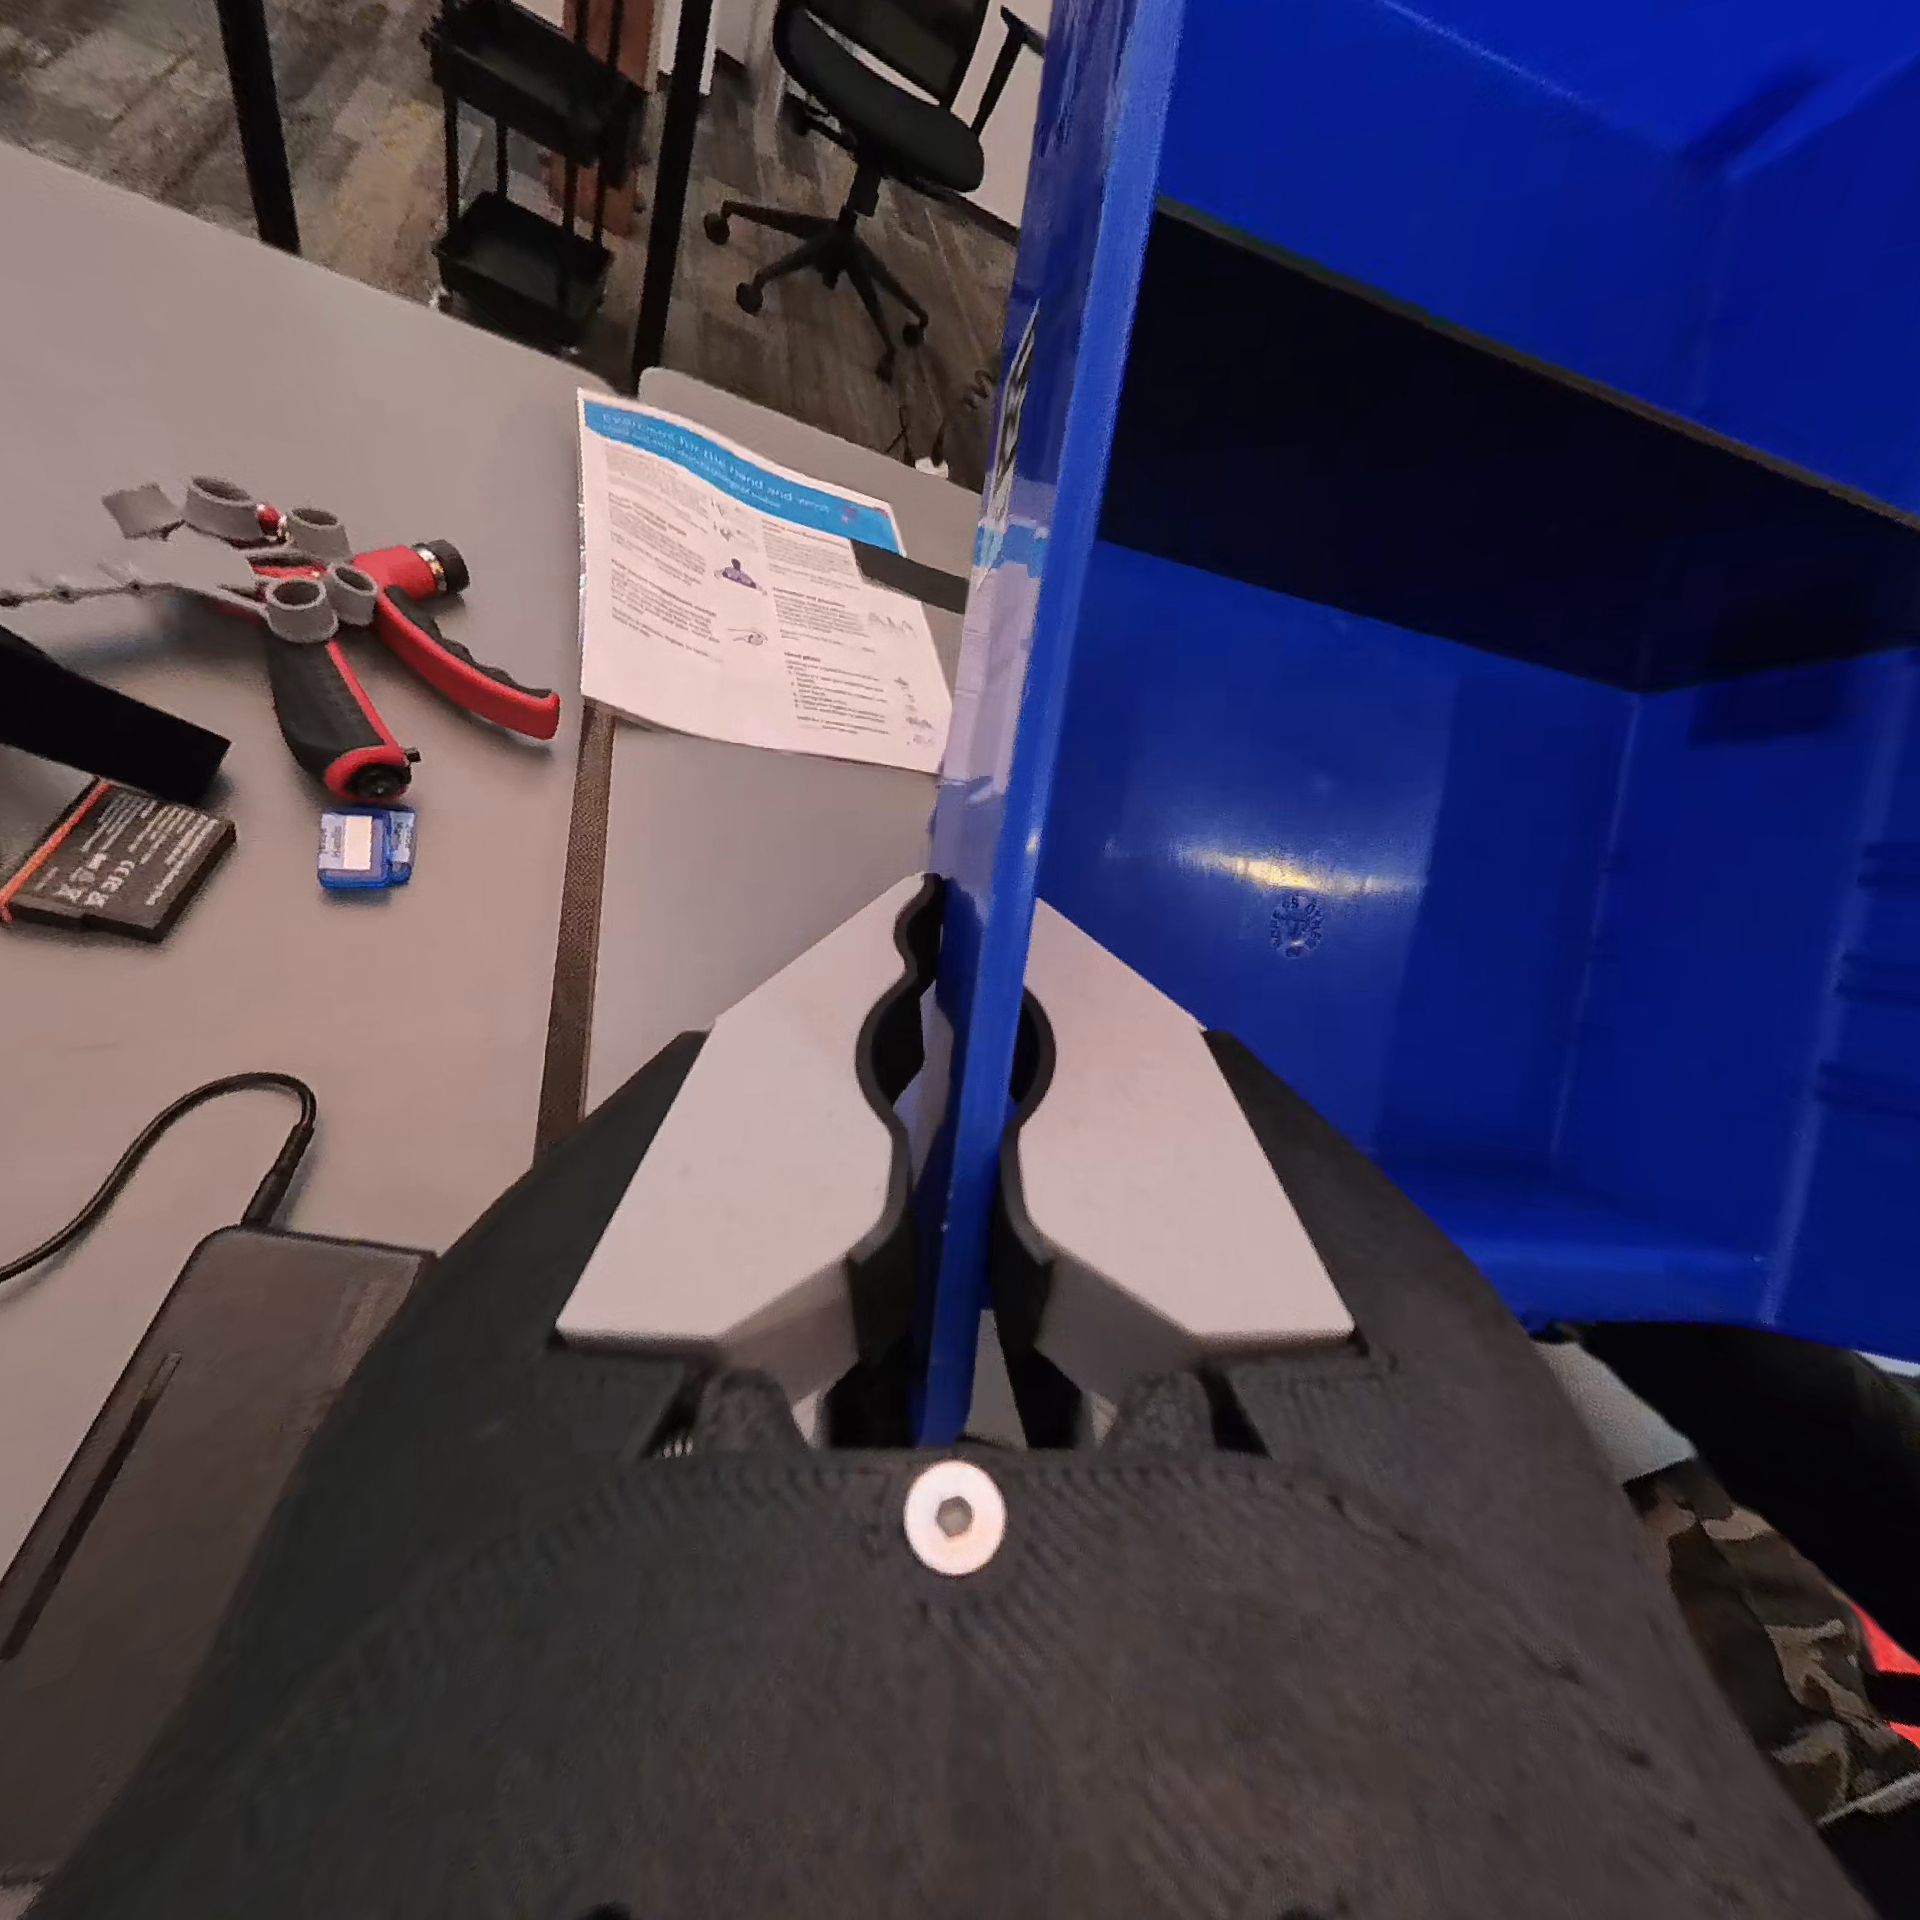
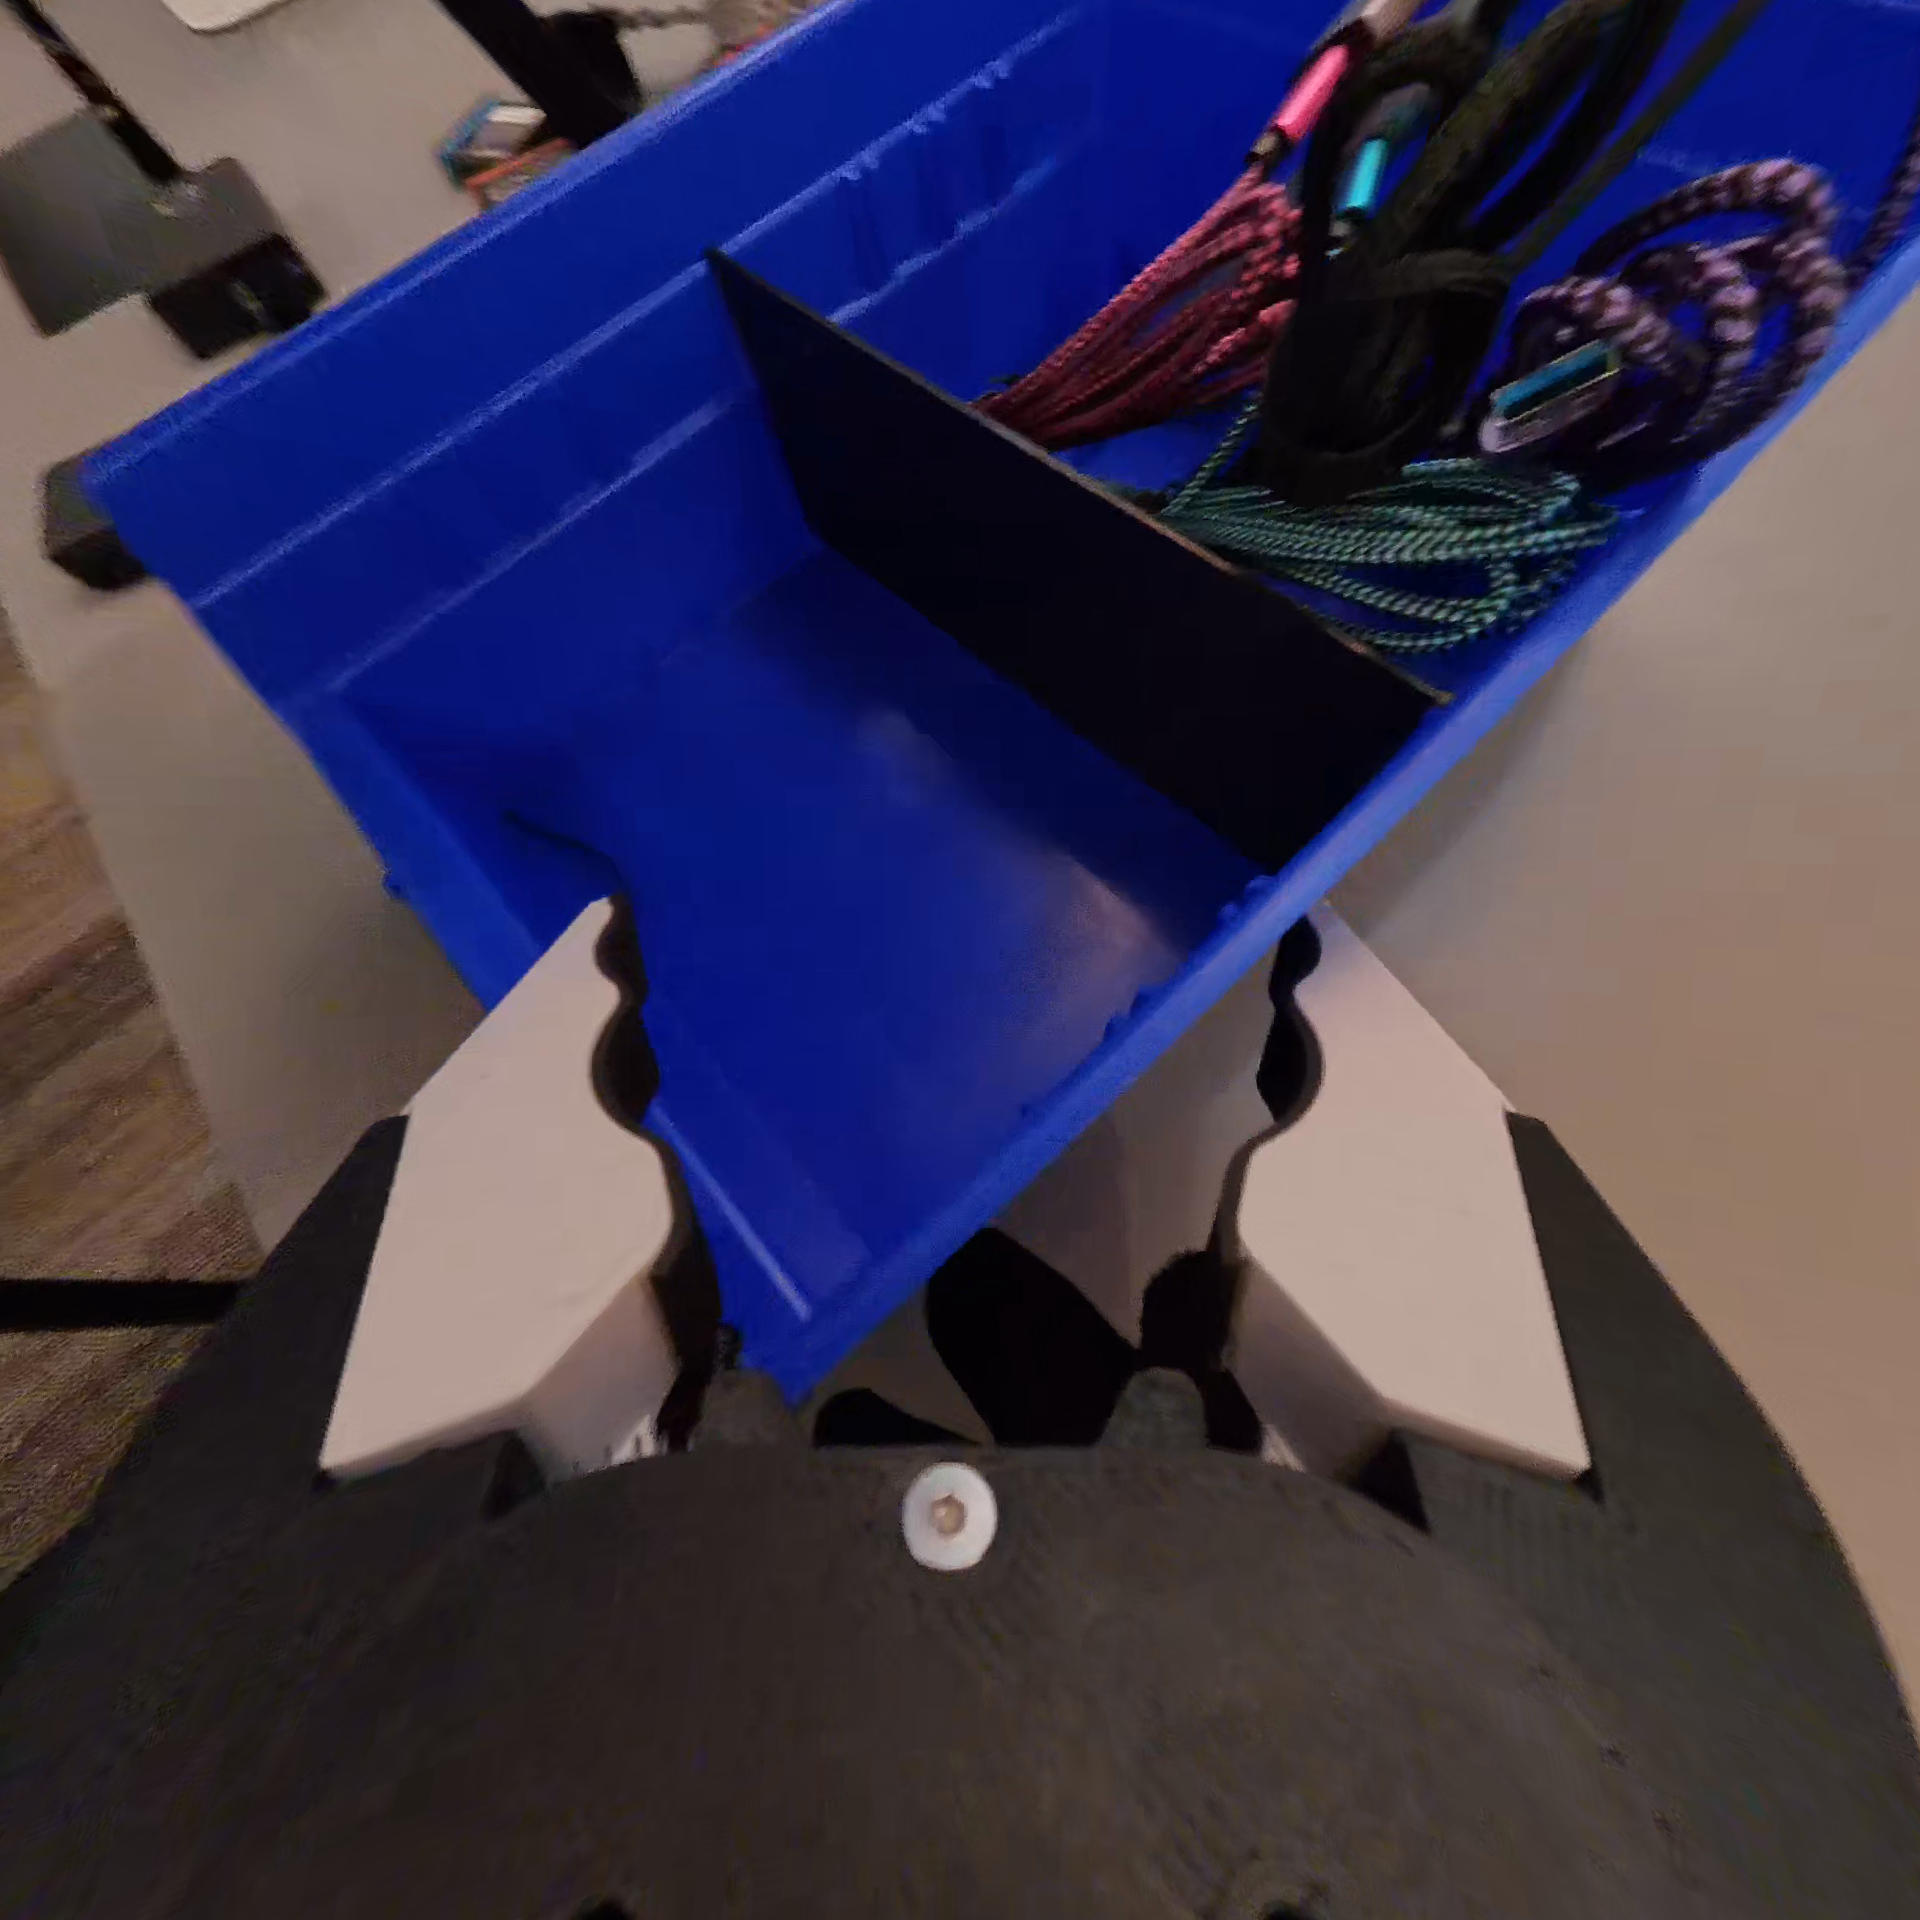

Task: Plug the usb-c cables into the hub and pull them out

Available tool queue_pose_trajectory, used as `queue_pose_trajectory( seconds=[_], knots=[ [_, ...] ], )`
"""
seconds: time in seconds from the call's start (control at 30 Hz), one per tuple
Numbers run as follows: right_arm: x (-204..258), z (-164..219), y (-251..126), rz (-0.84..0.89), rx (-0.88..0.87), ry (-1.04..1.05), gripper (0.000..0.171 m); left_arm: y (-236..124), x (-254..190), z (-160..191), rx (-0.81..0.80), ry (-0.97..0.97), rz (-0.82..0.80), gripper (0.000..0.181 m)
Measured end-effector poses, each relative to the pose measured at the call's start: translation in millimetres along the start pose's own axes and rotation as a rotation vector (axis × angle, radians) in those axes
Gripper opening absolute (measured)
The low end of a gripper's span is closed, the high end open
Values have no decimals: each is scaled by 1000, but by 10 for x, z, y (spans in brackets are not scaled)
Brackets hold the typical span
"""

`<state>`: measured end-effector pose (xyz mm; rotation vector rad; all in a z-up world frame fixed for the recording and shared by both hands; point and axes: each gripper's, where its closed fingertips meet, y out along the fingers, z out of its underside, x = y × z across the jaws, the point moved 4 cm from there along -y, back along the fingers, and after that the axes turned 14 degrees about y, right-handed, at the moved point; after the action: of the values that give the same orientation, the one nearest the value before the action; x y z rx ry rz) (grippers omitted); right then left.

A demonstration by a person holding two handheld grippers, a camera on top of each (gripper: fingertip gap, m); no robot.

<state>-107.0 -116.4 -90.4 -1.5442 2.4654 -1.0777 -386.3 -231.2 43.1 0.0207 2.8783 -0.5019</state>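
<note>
Nearest us, our left gripper (image 1: 961, 1091) pinches the rigid blue plastic bin's (image 1: 1455, 935) thin wall, our right gripper (image 2: 951, 1039) spread wide, while the limp braided usb-c cables (image 2: 1403, 416) seem best gripped at their stiff plugs.

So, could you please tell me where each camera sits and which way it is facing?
Left wrist view: on the left gripper, looking along its jaws, which are shut on the wall of the blue bin; grey table beyond.
Right wrist view: on the right gripper, jaws open around the bin's corner, looking along the bin past the black divider to the coiled cables.
Shared: the bin and divider.
</note>
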Motion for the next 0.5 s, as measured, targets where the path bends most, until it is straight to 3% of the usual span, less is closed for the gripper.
queue_pose_trajectory(
  seconds=[0.13,0.23,0.33,0.5],
  knots=[
    [216,-22,27,-154,41,89,123,18,-239,-145,-2,52,28,3],
    [103,-200,-359,-225,-38,119,114,94,-583,-292,3,123,66,2],
    [-242,-412,-1052,-228,-176,124,106,332,-1164,-397,20,175,155,2],
    [-1030,-745,-2695,-260,-604,266,101,1022,-2542,-308,72,294,303,3]
  ],
)
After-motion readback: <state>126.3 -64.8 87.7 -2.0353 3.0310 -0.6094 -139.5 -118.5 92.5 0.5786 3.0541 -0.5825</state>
